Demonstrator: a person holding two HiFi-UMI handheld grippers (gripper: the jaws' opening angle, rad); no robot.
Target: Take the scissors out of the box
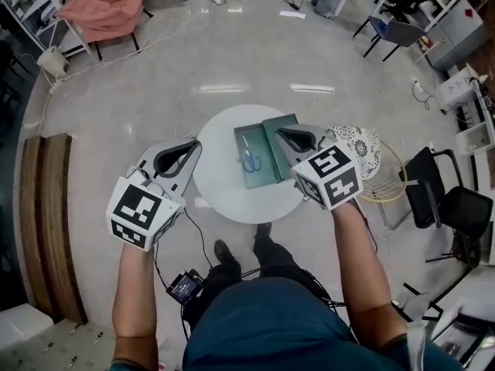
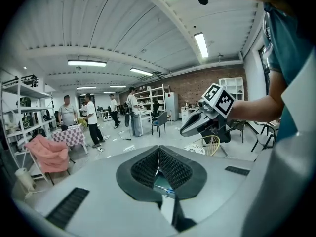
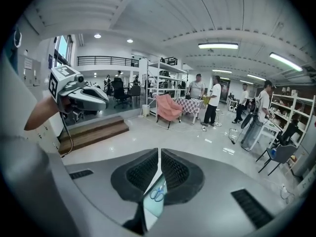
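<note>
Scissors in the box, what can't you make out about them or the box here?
- Scissors blades: head view, too small to tell open or closed.
- Box lid: head view, its right part lies behind the right gripper.
- Right gripper view: gripper body hides all but a sliver of box and scissors.
- Left gripper view: the left gripper hides nearly all of the box.

The scissors [image 1: 250, 158] have blue plastic handles, the teal box [image 1: 255, 178] looks smooth metal, the floor [image 1: 255, 68] glossy.
</note>
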